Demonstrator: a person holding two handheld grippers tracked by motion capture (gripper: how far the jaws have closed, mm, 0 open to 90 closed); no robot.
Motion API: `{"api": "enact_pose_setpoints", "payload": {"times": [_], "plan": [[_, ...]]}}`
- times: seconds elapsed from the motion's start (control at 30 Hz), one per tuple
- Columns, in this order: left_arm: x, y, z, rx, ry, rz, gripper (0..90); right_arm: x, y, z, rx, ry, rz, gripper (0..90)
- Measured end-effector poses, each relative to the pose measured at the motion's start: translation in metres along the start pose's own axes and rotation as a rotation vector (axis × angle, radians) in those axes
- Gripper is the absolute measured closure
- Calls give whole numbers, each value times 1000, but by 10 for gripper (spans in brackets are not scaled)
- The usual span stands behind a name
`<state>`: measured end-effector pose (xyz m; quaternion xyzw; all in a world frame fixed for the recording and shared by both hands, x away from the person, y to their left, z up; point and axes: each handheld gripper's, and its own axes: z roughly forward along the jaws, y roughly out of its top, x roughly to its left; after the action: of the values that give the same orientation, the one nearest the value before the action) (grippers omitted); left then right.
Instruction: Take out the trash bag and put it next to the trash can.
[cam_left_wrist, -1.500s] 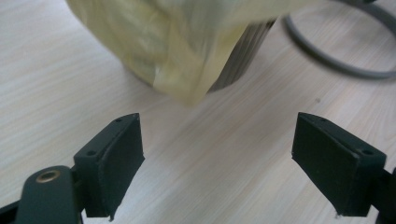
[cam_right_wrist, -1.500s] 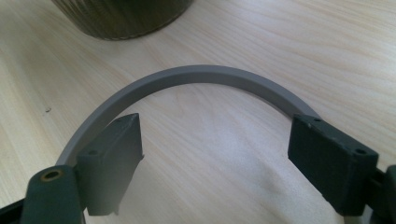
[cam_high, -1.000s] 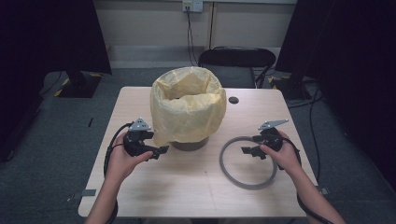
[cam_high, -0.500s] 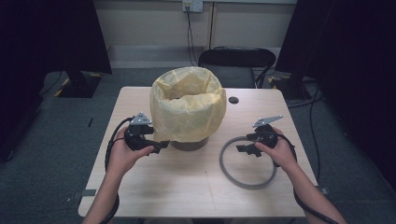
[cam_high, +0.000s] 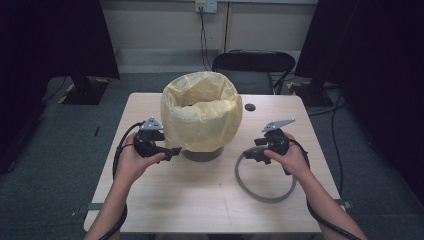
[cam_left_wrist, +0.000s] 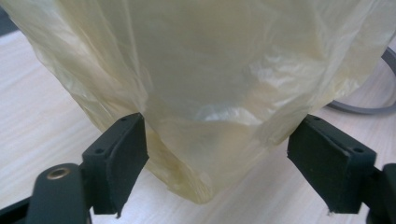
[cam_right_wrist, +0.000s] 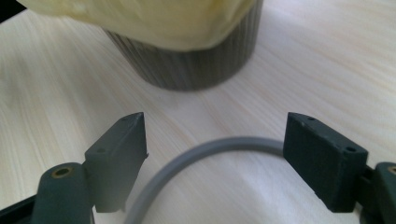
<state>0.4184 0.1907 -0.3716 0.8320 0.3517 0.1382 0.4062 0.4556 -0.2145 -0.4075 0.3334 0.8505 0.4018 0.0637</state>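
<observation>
A grey bin (cam_high: 202, 154) lined with a yellow plastic bag (cam_high: 201, 112) stands mid-table. My left gripper (cam_high: 175, 151) is at the bag's lower left edge. In the left gripper view the bag's hanging hem (cam_left_wrist: 205, 154) bulges between the jaws of the left gripper (cam_left_wrist: 215, 172), which have just been closing and stand wide, brushing the film without pinching it. A grey ring (cam_high: 262, 187) lies flat on the table to the right of the bin. My right gripper (cam_high: 248, 152) hovers open over the ring's far left arc (cam_right_wrist: 205, 151), facing the bin's ribbed base (cam_right_wrist: 187, 65).
The wooden table (cam_high: 200, 210) has bare room in front of the bin. A small black grommet (cam_high: 250, 107) sits at the back right. A black chair (cam_high: 252, 62) stands behind the table. Cables trail from both grippers.
The right hand has lifted a little and drifted left toward the bin. The left gripper has stayed by the bag's edge.
</observation>
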Motion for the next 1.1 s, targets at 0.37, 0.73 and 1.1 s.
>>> {"api": "enact_pose_setpoints", "payload": {"times": [0.37, 0.73, 1.1], "plan": [[8, 4, 3, 37, -14, -10, 214, 15, 40, 7, -39, 43, -45, 232], [15, 7, 10, 72, -29, -13, 213, 17, 57, 27, -41, 80, -69, 277], [12, 18, 7, 32, -47, -14, 338, 18, 68, 30, -49, 141, -89, 423]]}}
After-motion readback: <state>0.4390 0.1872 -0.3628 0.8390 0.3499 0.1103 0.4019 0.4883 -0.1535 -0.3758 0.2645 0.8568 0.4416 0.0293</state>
